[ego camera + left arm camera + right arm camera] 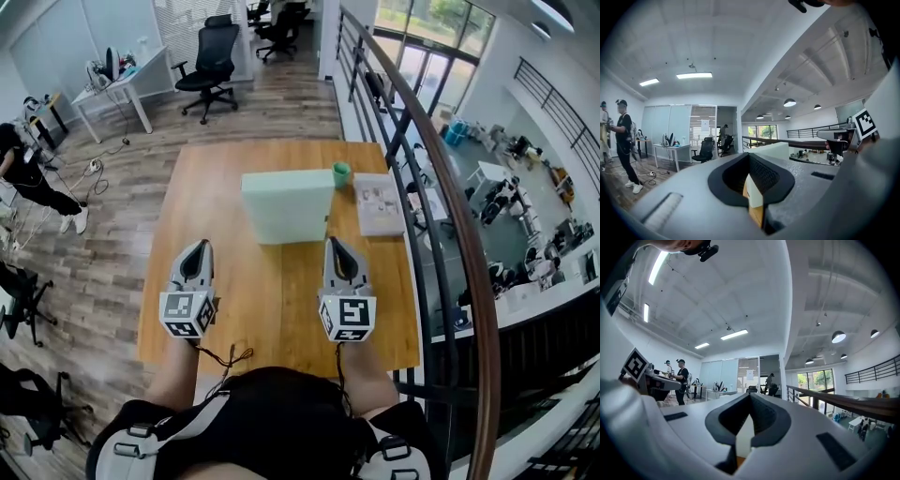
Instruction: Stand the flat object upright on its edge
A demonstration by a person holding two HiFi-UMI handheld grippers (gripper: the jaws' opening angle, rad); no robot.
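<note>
The flat object is a pale green slab (287, 206) in the middle of the wooden table (272, 300). In the head view its broad face looks toward me and a narrow face shows on top, so it seems to stand on its long edge. My left gripper (197, 247) and right gripper (335, 243) hover near the table's front, a short way in front of the slab, one toward each end. Both are shut with nothing between the jaws. The left gripper view shows the closed jaw tips (750, 155) and the slab's top (774, 149) beyond them. The right gripper view shows its tips (750, 395) closed too.
A small green cup (341, 173) stands at the slab's far right corner, and a flat booklet (379, 204) lies to its right. A railing (441, 197) runs along the table's right side. An office chair (211, 66) and a white desk (122, 89) stand beyond; a person (28, 173) is at left.
</note>
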